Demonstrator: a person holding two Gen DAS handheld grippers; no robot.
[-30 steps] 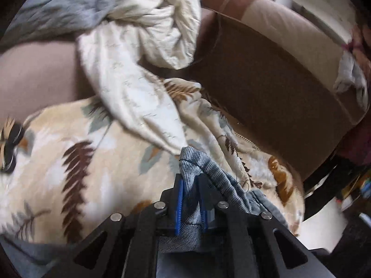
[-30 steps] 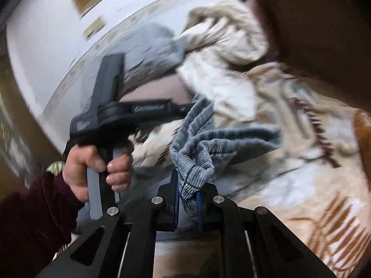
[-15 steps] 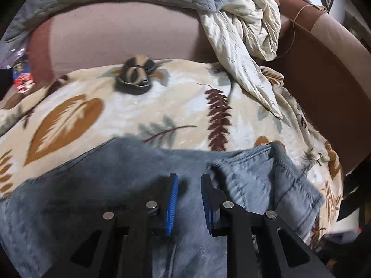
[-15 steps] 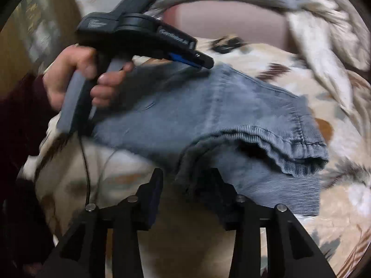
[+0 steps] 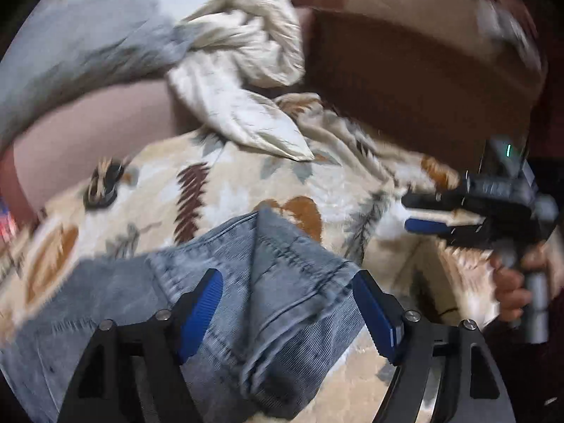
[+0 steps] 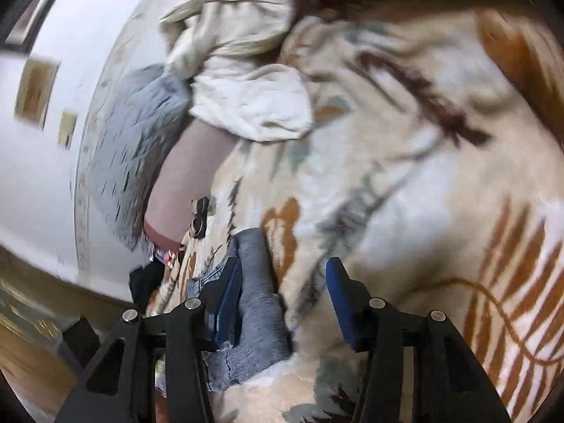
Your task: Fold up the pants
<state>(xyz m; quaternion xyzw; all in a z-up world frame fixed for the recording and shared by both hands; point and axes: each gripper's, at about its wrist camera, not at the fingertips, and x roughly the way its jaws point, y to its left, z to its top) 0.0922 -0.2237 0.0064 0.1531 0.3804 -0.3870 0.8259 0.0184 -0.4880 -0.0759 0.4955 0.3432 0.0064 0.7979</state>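
- Sofa (image 5: 405, 81): brown, with a paler back rest at the far side. Compared with half a second earlier, the left wrist view has swung so that the right arm rest now fills the far right.
- Leaf-print blanket (image 5: 246, 183): covers the seat in both views, as it did a second ago. A crumpled cream cloth (image 5: 243, 70) and a grey quilt (image 5: 88, 35) lie at its far edge.
- Pants (image 5: 275, 299): grey-blue denim, lying flat on the blanket at the near side. A second ago both grippers held them bunched in the air; now a folded layer with its stitched hem rests on top.
- Left gripper (image 5: 287, 310): jaws have just been opening and stand wide apart. The pants lie below and between the blue pads (image 5: 202, 313), and neither pad presses on the cloth. A second ago these pads were pinched on denim.
- Right gripper (image 6: 282, 303): jaws have just been opening and stand apart. A fold of pants (image 6: 253, 303) lies against the left pad; the right pad is clear of it. The frame is blurred, so contact at the left pad is probable, not certain. In the left wrist view this gripper (image 5: 433, 216) is to the right of the pants, held by a hand (image 5: 514, 289).
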